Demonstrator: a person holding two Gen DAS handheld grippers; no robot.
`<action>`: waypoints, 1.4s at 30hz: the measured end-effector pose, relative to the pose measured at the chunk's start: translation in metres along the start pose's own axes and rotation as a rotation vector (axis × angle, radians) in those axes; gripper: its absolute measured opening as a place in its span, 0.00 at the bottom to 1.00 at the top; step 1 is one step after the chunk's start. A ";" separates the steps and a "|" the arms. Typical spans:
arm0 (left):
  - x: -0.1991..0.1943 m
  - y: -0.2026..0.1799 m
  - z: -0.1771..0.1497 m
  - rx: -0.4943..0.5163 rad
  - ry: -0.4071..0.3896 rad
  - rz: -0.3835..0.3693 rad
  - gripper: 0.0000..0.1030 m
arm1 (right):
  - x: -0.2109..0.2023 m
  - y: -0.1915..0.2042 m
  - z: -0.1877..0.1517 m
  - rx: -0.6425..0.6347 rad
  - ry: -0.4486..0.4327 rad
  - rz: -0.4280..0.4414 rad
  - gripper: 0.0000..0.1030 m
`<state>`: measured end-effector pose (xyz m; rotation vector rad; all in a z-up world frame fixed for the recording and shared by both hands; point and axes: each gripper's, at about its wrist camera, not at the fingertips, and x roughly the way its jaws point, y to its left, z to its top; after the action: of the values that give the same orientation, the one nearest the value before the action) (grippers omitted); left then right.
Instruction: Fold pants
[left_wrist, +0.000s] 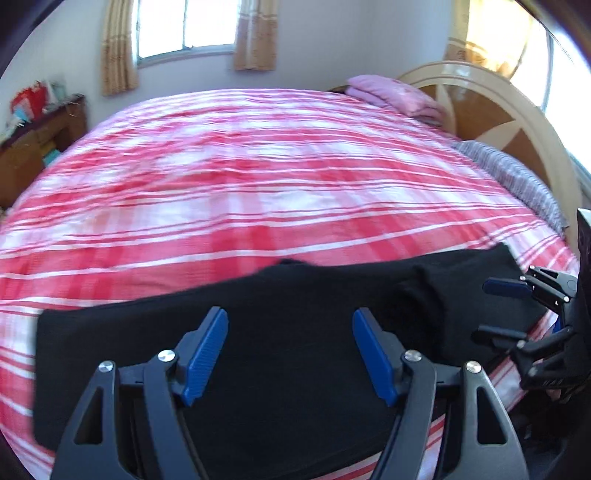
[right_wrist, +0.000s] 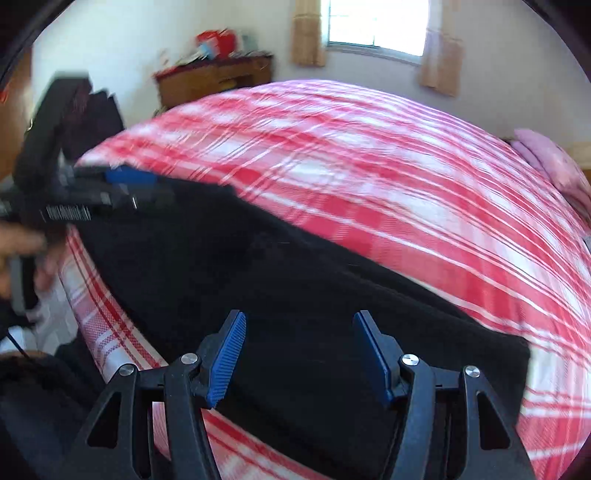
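The pants (left_wrist: 258, 350) lie flat on the bed (left_wrist: 258, 177) as a long black band along its near edge, directly below and ahead of both grippers. The outline reads as at least one fold already made, though layers cannot be counted in the dark cloth. Judged remaining: fold the band across its length into a compact stack.

The left gripper (left_wrist: 290, 354) is released, nothing between its pads. The right gripper (right_wrist: 299, 356) is likewise released and empty, above the band's other end.

Ahead of the grippers the bedspread is bare. A pink folded cloth (left_wrist: 391, 96), a headboard (left_wrist: 498, 110) and a striped pillow (left_wrist: 517, 181) sit well apart and obstruct nothing.
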<state>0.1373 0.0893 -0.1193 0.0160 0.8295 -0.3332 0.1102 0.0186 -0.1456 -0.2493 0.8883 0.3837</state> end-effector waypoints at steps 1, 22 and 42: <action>-0.005 0.009 -0.002 0.000 -0.005 0.027 0.71 | 0.008 0.004 0.000 -0.002 0.023 0.036 0.61; -0.005 0.155 -0.052 -0.225 0.067 0.248 0.75 | -0.001 -0.033 -0.027 0.175 -0.082 0.036 0.67; 0.001 0.162 -0.055 -0.184 0.059 0.256 0.78 | -0.001 -0.033 -0.031 0.143 -0.091 -0.002 0.67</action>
<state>0.1464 0.2499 -0.1758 -0.0395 0.9028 -0.0148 0.1020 -0.0231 -0.1623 -0.1001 0.8216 0.3255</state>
